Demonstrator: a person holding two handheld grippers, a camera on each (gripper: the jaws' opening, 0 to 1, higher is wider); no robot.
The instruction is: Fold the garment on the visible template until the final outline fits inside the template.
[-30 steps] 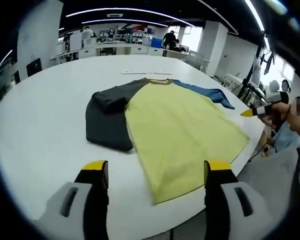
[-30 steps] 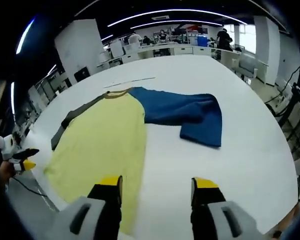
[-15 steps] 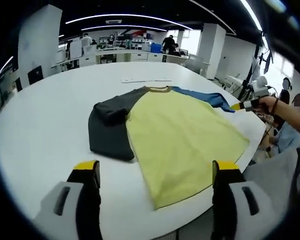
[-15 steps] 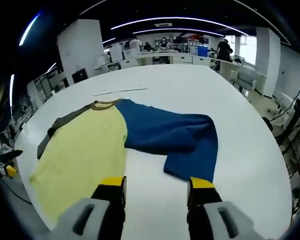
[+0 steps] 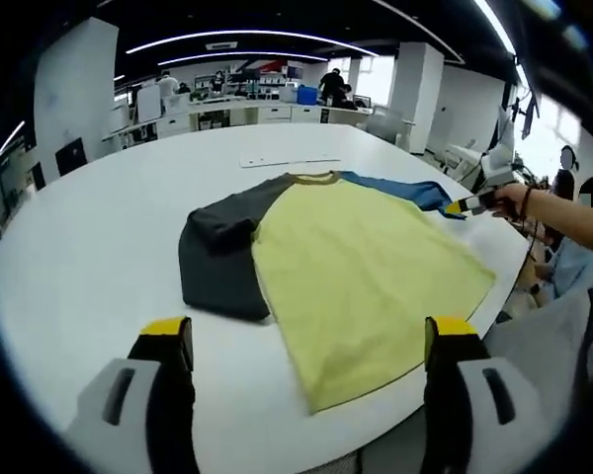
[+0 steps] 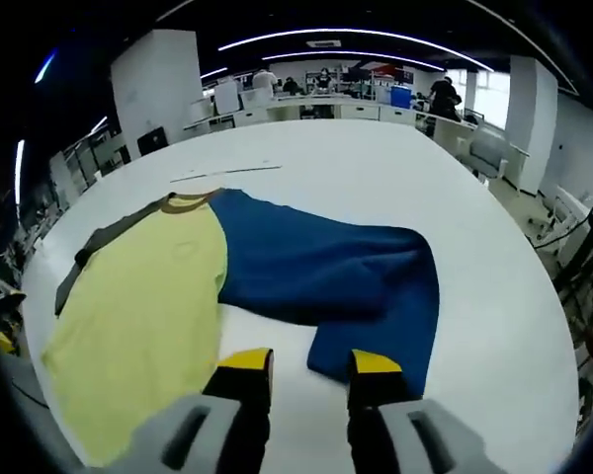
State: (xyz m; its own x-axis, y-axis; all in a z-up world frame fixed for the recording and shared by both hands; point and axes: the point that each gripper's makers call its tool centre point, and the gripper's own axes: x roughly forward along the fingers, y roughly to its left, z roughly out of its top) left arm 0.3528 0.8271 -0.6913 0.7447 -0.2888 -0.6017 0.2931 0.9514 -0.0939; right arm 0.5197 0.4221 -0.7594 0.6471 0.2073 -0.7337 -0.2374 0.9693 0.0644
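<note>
Garment: a T-shirt [image 5: 356, 267] with a yellow body, one dark grey sleeve [image 5: 220, 252] and one blue sleeve [image 6: 336, 272], lying flat on the bench; brown collar [image 6: 186, 203] at the end far from both claws.
Grey sleeve: ahead of the left claw's left jaw in the left gripper view, bunched and folded over itself beside the yellow body.
Blue sleeve: spread straight ahead of the right claw in the right gripper view, its cuff edge just beyond the jaw tips; whether the jaws touch the cloth I cannot tell.
Yellow body: between and beyond the left claw's jaws in the left gripper view, its hem corner near the bench edge; off to the left of the right claw in the right gripper view.
Left claw [image 5: 311, 341]: jaws wide apart, yellow-tipped, holding nothing, hovering short of the shirt.
Right claw [image 6: 307, 363]: jaws narrow but with a gap between them, nothing gripped; in the left gripper view it is seen at the far right, held in a hand [image 5: 509, 200] at the end of the blue sleeve.
Bench [image 5: 89, 237]: white, round-edged, carries the shirt.
Strip [image 5: 289, 160]: a thin pale strip lies flat on the bench beyond the collar.
Surroundings: open office with desks and people well behind the bench.
</note>
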